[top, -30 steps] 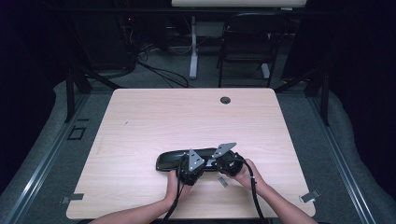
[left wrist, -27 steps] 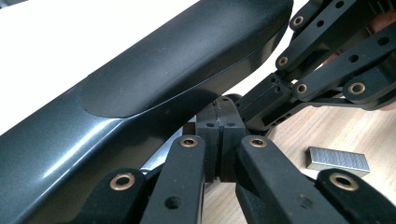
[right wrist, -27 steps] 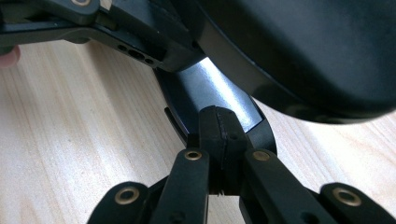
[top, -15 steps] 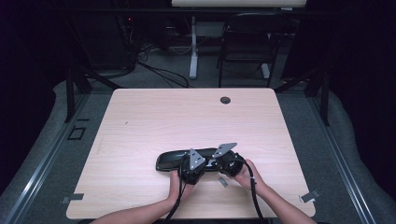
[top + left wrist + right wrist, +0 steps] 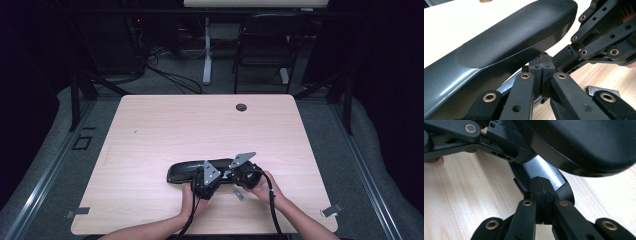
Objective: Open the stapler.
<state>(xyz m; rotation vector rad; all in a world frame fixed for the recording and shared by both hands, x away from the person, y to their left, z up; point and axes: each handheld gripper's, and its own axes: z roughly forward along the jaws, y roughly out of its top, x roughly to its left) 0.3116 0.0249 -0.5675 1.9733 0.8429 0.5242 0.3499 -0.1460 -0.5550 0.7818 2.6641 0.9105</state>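
High view: both grippers clenched at the near side of a long black object (image 5: pixel 182 172) on the table (image 5: pixel 150 125); no shift across the last second.

Left gripper (image 5: pixel 207 181) and right gripper (image 5: pixel 239 176) sit just beside each other, near the table's front edge. Left gripper view: pads closed flat together under the object's dark glossy shell (image 5: pixel 506 42), nothing visibly between them. Right gripper view: jaws likewise shut, tips against a silvery stem (image 5: pixel 539 171) beneath it. Hands static, object unmoved. My reading: a pause, object braced rather than gripped, work not advancing yet.
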